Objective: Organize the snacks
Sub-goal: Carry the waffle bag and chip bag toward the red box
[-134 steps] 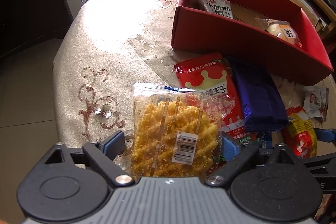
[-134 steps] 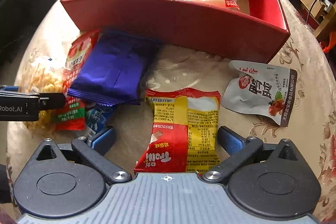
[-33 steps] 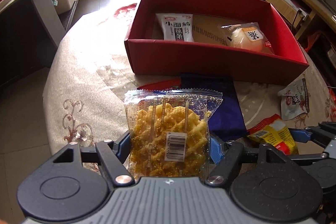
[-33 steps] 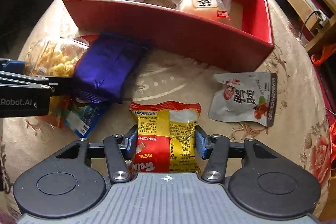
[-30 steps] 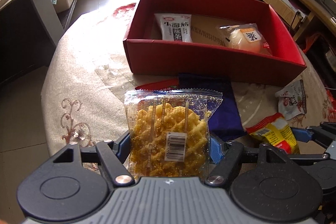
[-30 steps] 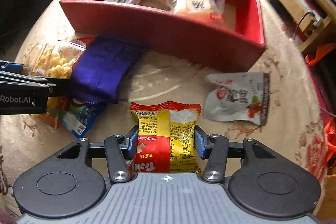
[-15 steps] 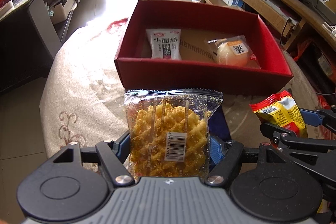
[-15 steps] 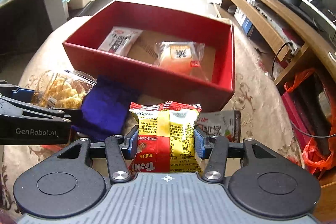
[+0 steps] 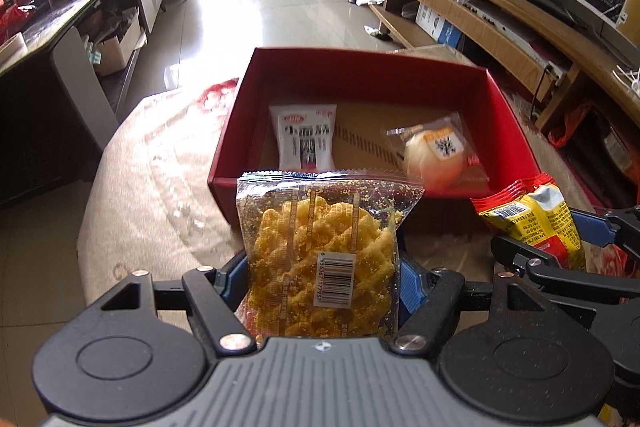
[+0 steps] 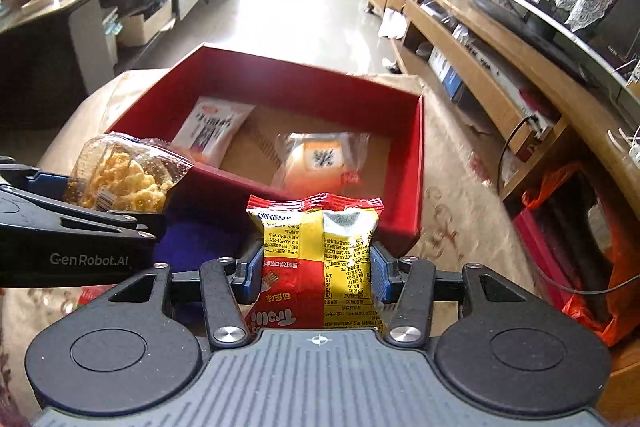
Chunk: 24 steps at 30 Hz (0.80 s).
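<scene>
While your left gripper (image 9: 322, 277) squeezes the clear bag of yellow crisps (image 9: 320, 259), the bag stands tall, its sealed top toward the red box (image 9: 236, 147). Your right gripper (image 10: 316, 269) squeezes the red and yellow snack pack (image 10: 316, 255), upright too, above the table just before the box.

- Daylight enters from the windows beyond the red box (image 9: 360, 83); the floor (image 10: 304, 15) behind the box is washed out by glare.
- Box interior evenly lit, with soft shadow along its near wall.
- Packets inside the box are slightly motion-blurred in the right wrist view.
- Fisheye bending curves furniture at the edges; corners darken.
</scene>
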Motion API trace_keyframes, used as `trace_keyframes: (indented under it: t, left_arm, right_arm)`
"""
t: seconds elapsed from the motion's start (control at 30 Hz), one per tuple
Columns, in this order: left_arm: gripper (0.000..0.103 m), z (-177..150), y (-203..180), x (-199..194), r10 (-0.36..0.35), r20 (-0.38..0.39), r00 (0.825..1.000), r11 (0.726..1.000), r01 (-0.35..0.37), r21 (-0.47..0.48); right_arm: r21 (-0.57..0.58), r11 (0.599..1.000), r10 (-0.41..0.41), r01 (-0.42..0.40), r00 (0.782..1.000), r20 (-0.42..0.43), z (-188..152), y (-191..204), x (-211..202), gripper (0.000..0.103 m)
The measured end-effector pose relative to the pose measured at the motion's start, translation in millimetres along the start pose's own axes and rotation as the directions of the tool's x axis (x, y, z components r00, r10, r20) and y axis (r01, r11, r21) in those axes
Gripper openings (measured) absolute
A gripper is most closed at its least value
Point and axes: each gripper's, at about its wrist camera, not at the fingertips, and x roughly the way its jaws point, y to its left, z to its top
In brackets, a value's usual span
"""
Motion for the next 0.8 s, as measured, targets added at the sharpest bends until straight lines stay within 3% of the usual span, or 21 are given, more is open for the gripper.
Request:
trace_keyframes:
  t: [0.4,0.8]
  left_arm:
    - [0.067,51.5,-13.1,16.8,0.018,0.045,0.999,1.0,-0.018,-0.008]
    - [0.067,85.9,-16.0,56.1,0.042,0.033,0.999,0.999,-0.041,-0.029]
  right_arm:
    - [0.076,0.997,-0.008,0.005,0.999,0.035,36.6,-23.7,16.3,0.059]
    - [0.13,0.992,0.002,-0.004,1.0,0.017,65.0,-40.1,53.6,0.059]
